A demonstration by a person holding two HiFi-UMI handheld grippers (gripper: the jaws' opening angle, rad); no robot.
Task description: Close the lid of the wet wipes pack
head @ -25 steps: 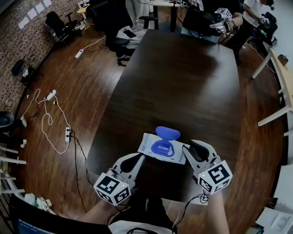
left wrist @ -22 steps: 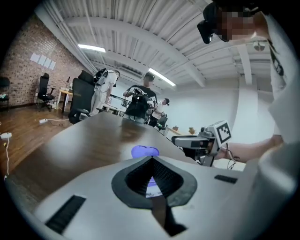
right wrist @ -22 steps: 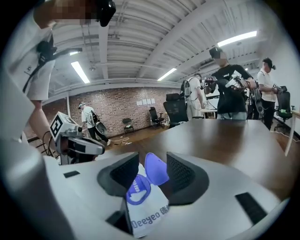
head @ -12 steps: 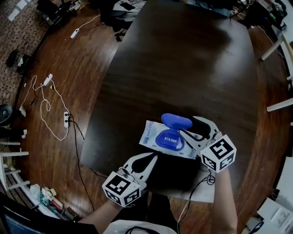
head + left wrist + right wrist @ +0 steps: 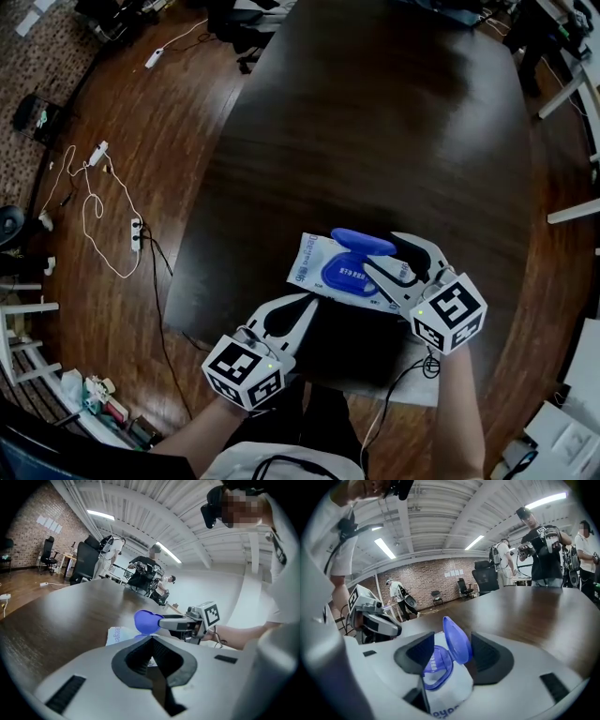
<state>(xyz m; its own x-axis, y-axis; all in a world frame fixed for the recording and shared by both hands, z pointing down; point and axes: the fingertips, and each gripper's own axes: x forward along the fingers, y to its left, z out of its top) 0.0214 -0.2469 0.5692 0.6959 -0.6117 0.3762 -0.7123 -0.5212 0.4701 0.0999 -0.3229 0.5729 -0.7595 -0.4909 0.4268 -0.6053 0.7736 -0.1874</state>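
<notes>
The blue oval plastic lid [image 5: 361,241] stands upright, not yet closed, on the white soft wet wipes pack [image 5: 314,262], untouched between the right hand-held gripper's [image 5: 380,253] jaws, which have just been opening wide, while the left hand-held gripper [image 5: 307,303], pinched together and empty, sits just beside the pack.

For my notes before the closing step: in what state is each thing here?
lid: open, standing up from the pack.
wet wipes pack: lying on the table.
left gripper: jaws together, tips at the pack's near edge.
right gripper: jaws just opened wide, the lid between them, not pressed.
</notes>
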